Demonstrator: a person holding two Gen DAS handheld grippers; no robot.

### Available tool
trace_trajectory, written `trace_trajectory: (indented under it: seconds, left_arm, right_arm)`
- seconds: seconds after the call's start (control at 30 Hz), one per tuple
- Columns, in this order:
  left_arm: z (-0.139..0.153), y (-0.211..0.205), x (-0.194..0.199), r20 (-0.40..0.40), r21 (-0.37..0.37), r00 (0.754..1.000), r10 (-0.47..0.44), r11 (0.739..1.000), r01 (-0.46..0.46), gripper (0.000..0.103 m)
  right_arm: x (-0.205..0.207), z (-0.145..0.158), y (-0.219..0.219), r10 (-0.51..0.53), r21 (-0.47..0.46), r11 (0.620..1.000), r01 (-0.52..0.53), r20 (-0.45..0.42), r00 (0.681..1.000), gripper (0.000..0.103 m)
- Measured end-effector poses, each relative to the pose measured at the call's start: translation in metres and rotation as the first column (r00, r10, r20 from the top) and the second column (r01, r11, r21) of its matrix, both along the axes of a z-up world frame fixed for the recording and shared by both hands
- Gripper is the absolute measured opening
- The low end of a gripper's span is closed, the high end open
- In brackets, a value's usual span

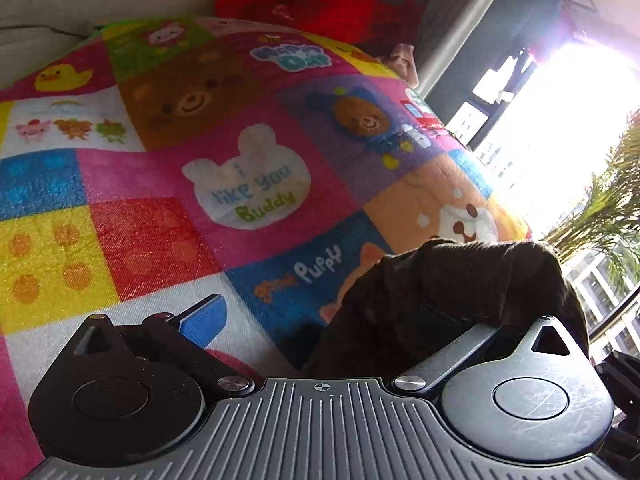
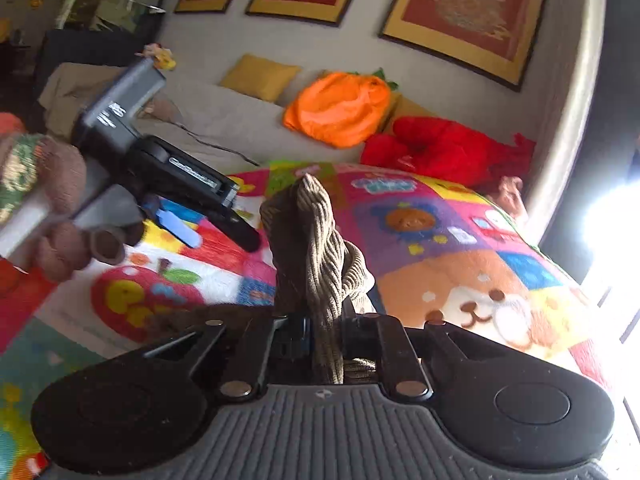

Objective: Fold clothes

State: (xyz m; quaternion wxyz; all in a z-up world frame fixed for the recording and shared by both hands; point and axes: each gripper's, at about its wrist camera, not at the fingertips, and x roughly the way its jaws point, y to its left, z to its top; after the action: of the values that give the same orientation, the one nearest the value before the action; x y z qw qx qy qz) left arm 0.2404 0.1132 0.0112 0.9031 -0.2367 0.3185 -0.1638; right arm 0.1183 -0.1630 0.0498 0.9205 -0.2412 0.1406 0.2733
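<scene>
My right tongs pinch the bunched brown corduroy garment, lifted over the patchwork cartoon play mat to shake it out. Left tongs gape wide, cloth draped on the right finger, ready to take a corner.

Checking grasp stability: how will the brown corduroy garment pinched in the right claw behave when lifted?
Probably floppy: the corduroy garment bunches in folds above the shut right claw. Its ribbed weave likely resists slipping. Loose ends may drag on the play mat.
</scene>
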Motion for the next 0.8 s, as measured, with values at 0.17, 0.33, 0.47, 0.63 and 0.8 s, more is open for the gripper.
trace_trajectory:
  seconds: [0.17,0.33,0.47,0.63,0.8]
  left_arm:
    - [0.008,0.029,-0.029,0.011,-0.064,0.998,0.058,0.996,-0.057,0.103]
    - [0.016,0.036,-0.054,0.034,-0.064,0.999,0.027,0.998,-0.025,0.103]
    - [0.011,0.018,-0.059,0.031,0.011,0.999,-0.028,1.000,0.027,0.103]
    - [-0.006,-0.009,-0.053,0.022,0.196,0.999,-0.048,0.980,0.043,0.103]
    - [-0.019,0.000,-0.049,-0.008,0.219,1.000,-0.022,0.975,0.023,0.103]
  right_arm:
    - [-0.025,-0.052,0.038,0.076,-0.081,0.992,-0.095,-0.208,0.975,0.012]
    - [-0.027,-0.081,0.052,0.057,-0.079,0.994,-0.080,-0.254,0.966,0.016]
    - [-0.028,-0.051,0.031,0.135,0.025,0.991,-0.133,-0.246,0.960,0.035]
    - [-0.028,-0.006,-0.016,0.116,0.189,0.979,-0.074,-0.223,0.968,0.056]
    - [0.006,-0.016,-0.086,-0.093,0.363,0.899,0.244,-0.388,0.917,0.060]
